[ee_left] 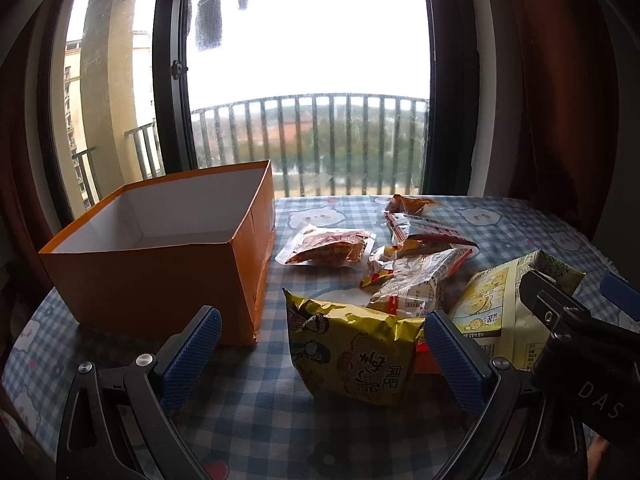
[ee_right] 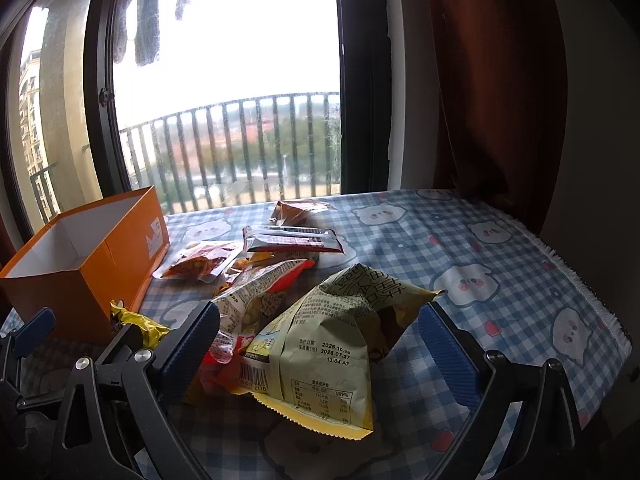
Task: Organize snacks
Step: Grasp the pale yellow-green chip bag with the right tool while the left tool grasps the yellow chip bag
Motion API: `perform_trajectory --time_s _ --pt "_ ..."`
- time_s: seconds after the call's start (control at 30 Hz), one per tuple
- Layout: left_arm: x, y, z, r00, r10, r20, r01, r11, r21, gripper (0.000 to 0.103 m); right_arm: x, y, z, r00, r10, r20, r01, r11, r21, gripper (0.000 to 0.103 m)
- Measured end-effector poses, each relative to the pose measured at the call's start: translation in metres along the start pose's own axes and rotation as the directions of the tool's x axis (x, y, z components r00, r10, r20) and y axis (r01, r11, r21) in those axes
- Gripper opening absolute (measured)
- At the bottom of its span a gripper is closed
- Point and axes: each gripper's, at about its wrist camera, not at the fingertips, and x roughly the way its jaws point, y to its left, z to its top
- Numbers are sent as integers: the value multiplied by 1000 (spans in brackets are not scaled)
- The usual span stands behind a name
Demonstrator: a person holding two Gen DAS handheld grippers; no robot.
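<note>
Blue-padded fingers of the left tool [ee_left: 320, 344] stand wide apart low over the desk [ee_left: 260, 412], with a gold bag [ee_left: 352, 356] lying between them, nearer the right finger, which touches its edge. Beside it the right tool [ee_right: 320, 340] is likewise spread, straddling a pale yellow bag [ee_right: 332, 356] without clamping it. Further snacks, among them a clear pouch [ee_left: 328, 247] and a red-and-white packet [ee_left: 424, 232], lie loose on the checked cloth just right of the open orange box [ee_left: 160, 280], near the window [ee_left: 308, 60].
</note>
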Motion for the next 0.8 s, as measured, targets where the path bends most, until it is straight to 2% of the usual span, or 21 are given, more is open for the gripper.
perform_trajectory --time_s 0.2,0.47,0.6,0.8 --pt "21 -9 -11 999 -14 -47 15 1000 27 101 27 -3 -11 998 4 -65 -3 1000 10 100" --pt "52 -13 -16 993 11 -118 -5 999 53 102 62 -5 -20 990 -8 -143 11 1000 20 99" --pt "65 -10 -19 987 19 -157 -12 999 49 102 72 -4 -23 988 -20 -152 22 1000 16 98" --pt "69 -4 -21 982 9 -188 -5 1000 25 102 73 -3 -25 990 -15 -140 17 1000 12 84"
